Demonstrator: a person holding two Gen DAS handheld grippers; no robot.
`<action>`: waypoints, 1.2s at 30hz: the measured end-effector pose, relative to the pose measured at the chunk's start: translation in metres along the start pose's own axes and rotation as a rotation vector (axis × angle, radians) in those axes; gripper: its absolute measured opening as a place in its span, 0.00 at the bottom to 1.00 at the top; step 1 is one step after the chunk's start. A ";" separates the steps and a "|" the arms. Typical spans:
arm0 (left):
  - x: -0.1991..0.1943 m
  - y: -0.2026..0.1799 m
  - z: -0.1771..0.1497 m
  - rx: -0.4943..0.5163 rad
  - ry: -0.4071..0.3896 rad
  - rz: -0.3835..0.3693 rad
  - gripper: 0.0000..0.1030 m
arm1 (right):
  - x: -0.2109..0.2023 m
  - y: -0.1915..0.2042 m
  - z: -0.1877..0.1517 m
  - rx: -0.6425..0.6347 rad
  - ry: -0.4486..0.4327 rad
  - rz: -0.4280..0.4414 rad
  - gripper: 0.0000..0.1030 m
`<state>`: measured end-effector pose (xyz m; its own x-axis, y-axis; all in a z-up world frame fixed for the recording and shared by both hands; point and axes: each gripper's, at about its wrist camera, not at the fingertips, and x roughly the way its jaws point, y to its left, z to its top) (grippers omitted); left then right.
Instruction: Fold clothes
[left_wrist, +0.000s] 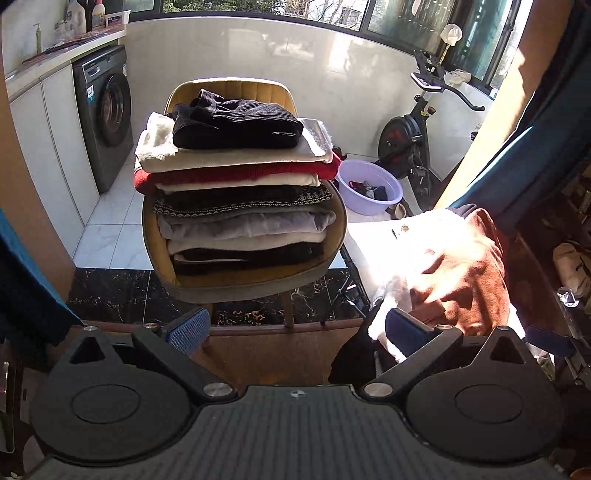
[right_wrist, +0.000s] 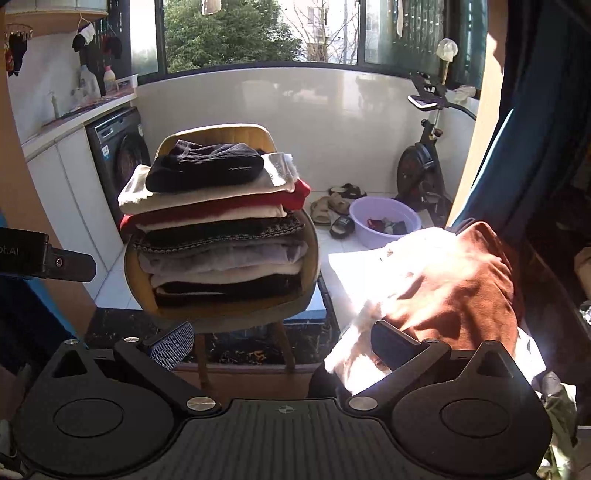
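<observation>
Brown-and-white fleece garment (left_wrist: 454, 266) lies unfolded just right of the chair (left_wrist: 236, 284) bearing the tall stack of folded clothes (left_wrist: 236, 192). Left gripper (left_wrist: 295, 332) and right gripper (right_wrist: 280, 343) both gape wide, holding nothing. Adding another piece carelessly could topple that leaning pile.

A dark washing machine (left_wrist: 105, 114) sits under a pale counter (left_wrist: 62, 50) along the left wall, with bottles (left_wrist: 83, 14) standing on the counter top. An exercise bike (left_wrist: 413, 136) stands against the white tiled wall on the right, below large windows (right_wrist: 236, 33) showing green trees. A purple basin (left_wrist: 369, 186) rests on the white floor tiles beside the bike, and several sandals (right_wrist: 334, 206) lie just left of the basin. A blue curtain (right_wrist: 491, 177) hangs at the right edge.
</observation>
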<state>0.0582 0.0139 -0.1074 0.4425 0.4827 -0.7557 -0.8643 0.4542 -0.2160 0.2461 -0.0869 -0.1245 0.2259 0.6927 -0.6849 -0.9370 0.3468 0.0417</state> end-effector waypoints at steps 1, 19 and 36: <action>-0.002 -0.003 -0.004 -0.007 0.001 -0.008 1.00 | -0.002 -0.004 -0.002 0.007 0.003 0.002 0.99; -0.035 0.006 -0.002 0.092 -0.069 0.108 1.00 | -0.031 -0.001 0.005 0.098 -0.050 -0.059 0.99; -0.021 0.010 0.005 0.147 -0.025 0.093 1.00 | -0.028 0.015 0.001 0.139 -0.028 -0.088 0.99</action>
<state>0.0418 0.0117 -0.0908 0.3696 0.5456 -0.7521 -0.8585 0.5103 -0.0517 0.2258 -0.1004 -0.1043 0.3146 0.6726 -0.6699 -0.8679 0.4896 0.0840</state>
